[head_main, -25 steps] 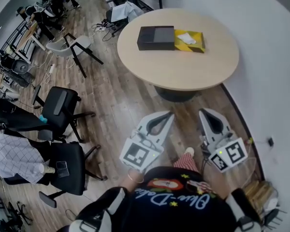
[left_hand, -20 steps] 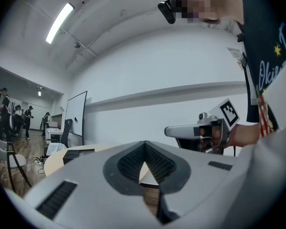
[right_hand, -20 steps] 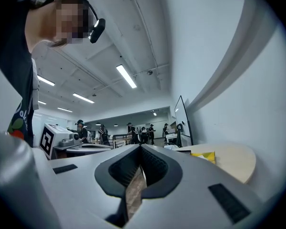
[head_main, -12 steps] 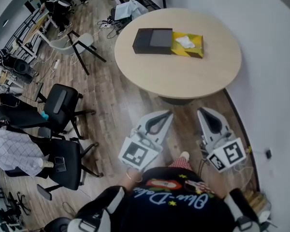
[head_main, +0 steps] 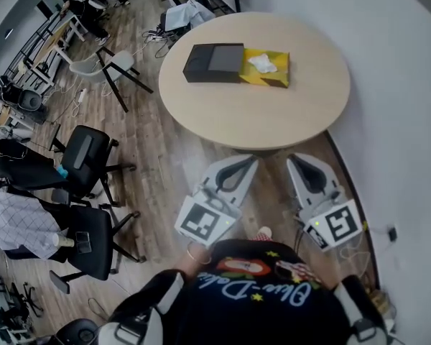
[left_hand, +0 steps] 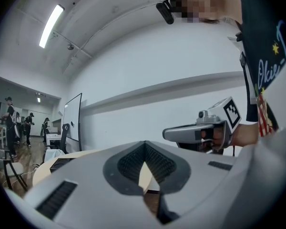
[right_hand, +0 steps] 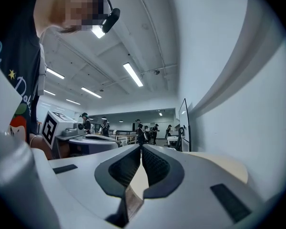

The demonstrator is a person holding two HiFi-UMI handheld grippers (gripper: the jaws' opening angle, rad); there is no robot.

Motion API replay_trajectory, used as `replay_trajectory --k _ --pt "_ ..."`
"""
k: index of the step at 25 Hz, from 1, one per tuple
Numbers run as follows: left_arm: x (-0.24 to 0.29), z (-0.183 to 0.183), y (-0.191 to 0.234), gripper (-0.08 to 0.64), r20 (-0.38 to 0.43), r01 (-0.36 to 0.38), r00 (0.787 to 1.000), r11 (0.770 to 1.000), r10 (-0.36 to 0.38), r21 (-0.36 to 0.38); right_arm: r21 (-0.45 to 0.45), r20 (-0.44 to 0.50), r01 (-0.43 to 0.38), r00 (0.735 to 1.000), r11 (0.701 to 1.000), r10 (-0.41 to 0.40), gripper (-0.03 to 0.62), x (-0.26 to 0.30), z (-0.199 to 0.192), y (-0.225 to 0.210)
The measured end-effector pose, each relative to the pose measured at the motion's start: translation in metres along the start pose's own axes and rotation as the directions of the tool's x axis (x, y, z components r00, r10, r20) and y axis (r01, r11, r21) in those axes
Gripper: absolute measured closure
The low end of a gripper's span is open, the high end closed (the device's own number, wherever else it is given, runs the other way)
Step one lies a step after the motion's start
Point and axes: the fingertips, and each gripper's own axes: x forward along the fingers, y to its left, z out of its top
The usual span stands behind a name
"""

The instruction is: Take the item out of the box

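Observation:
A round beige table (head_main: 258, 117) carries a black box (head_main: 212, 62) with a yellow box (head_main: 273, 74) butted against its right end. Something white and crumpled (head_main: 262, 62) lies in the yellow box's open top. Both grippers are held level in front of the person's body, short of the table's near edge and pointing at it. My left gripper (head_main: 253, 159) (left_hand: 144, 145) is shut with nothing between its jaws. To its right, my right gripper (head_main: 293, 157) (right_hand: 141, 148) is shut and empty too. Each gripper shows in the other's view: the right gripper (left_hand: 200, 133) and the left gripper (right_hand: 86, 140).
Two black office chairs (head_main: 86, 157) (head_main: 93, 243) stand on the wood floor at the left, and a white chair (head_main: 104, 67) is beyond them near the table. A white wall (head_main: 395, 85) curves close round the table's right side. People stand at desks far back left.
The person has stepped toward the table: it sits lower and further left in the head view, and both shut grippers have come nearer its edge.

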Motion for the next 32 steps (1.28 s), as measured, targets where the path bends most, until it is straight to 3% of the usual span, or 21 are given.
replay_trajectory --k 18,22,32 --pt "0.043 0.003 -0.001 0.566 0.000 -0.007 1.000 1.000 0.007 0.015 0.015 0.016 -0.005 1.000 1.000 0.005 0.597 -0.001 -0.003 -0.047" --pt "0.052 -0.004 0.016 0.566 -0.001 -0.027 1.000 1.000 0.027 0.006 0.034 0.023 -0.026 0.999 0.999 0.025 0.597 0.015 -0.004 -0.058" --pt "0.094 -0.011 0.074 0.566 0.028 -0.070 0.997 0.998 0.070 0.001 -0.043 0.017 -0.045 0.999 0.998 0.046 0.597 0.067 -0.005 -0.108"
